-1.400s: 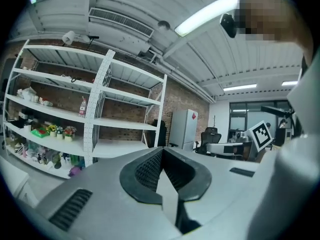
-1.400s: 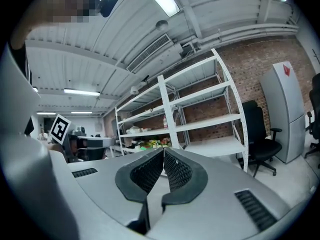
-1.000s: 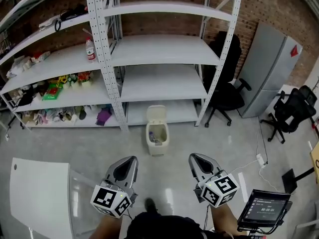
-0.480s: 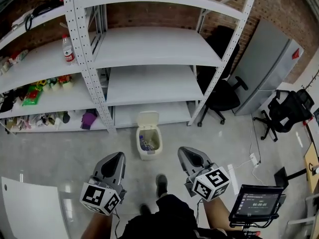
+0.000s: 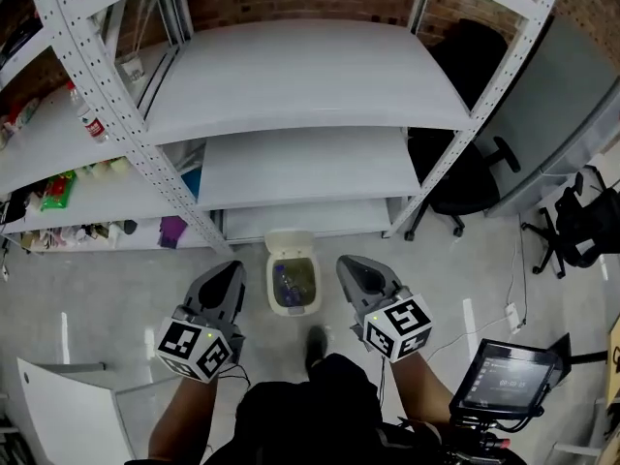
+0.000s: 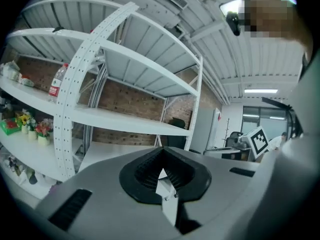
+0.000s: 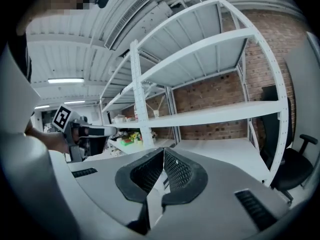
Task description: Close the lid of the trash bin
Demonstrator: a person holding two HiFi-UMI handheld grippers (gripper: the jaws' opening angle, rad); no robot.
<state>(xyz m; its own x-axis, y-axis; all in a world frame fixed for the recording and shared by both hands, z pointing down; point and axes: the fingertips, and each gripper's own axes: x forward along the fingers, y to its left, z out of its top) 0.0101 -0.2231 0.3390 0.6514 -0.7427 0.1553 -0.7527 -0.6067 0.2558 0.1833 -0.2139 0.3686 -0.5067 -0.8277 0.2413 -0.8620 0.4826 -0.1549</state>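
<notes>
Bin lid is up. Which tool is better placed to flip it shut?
Right, narrowly. Both tools flank the trash bin, shut and empty, but the right tool sits slightly further forward, nearer the raised lid than the left tool.

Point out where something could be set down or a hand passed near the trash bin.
Bare: the middle shelves between the white uprights, and the floor between the trash bin and the office chair. Crowded: the left shelves, packed with small items; the left gripper and right gripper flank the bin.
</notes>
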